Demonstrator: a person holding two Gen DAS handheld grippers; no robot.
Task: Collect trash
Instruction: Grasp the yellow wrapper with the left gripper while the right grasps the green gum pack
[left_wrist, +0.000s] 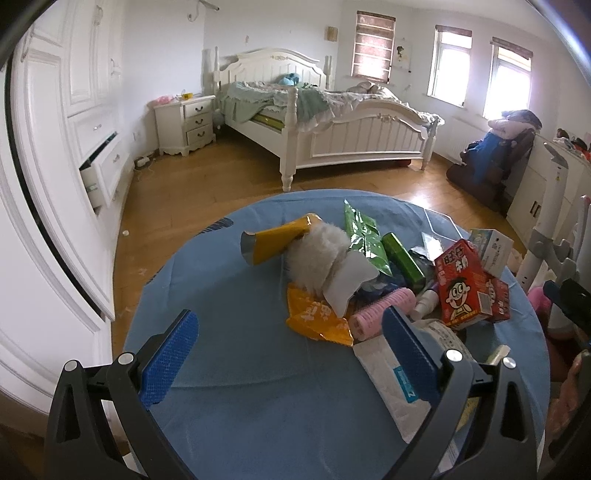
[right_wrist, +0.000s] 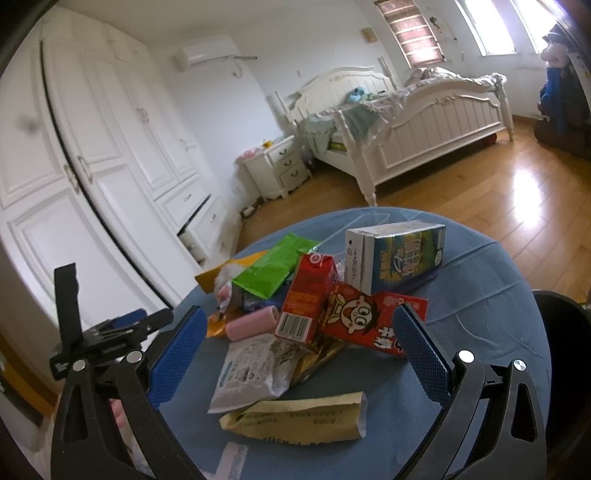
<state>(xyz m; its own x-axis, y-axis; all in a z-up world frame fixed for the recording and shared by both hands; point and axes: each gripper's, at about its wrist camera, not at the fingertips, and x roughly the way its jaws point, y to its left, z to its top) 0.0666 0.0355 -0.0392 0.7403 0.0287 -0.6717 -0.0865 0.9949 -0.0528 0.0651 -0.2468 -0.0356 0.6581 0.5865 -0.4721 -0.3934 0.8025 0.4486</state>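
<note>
A pile of trash lies on a round table with a blue cloth (left_wrist: 229, 369). In the left wrist view I see a yellow wrapper (left_wrist: 317, 321), a yellow tube (left_wrist: 273, 240), white fluff (left_wrist: 317, 254), a green packet (left_wrist: 364, 236), a pink roller (left_wrist: 380, 310), a red milk carton (left_wrist: 465, 288) and a white sachet (left_wrist: 391, 384). My left gripper (left_wrist: 291, 354) is open above the table, near the yellow wrapper. My right gripper (right_wrist: 299, 350) is open over the red cartons (right_wrist: 354, 317), a white sachet (right_wrist: 251, 373) and a beige wrapper (right_wrist: 295, 417).
A blue-and-white carton (right_wrist: 399, 254) stands at the pile's far side. A dark bin (right_wrist: 565, 332) sits right of the table. A white bed (left_wrist: 332, 125), a nightstand (left_wrist: 184, 122) and white wardrobes (left_wrist: 85, 122) with an open drawer stand beyond on wood floor.
</note>
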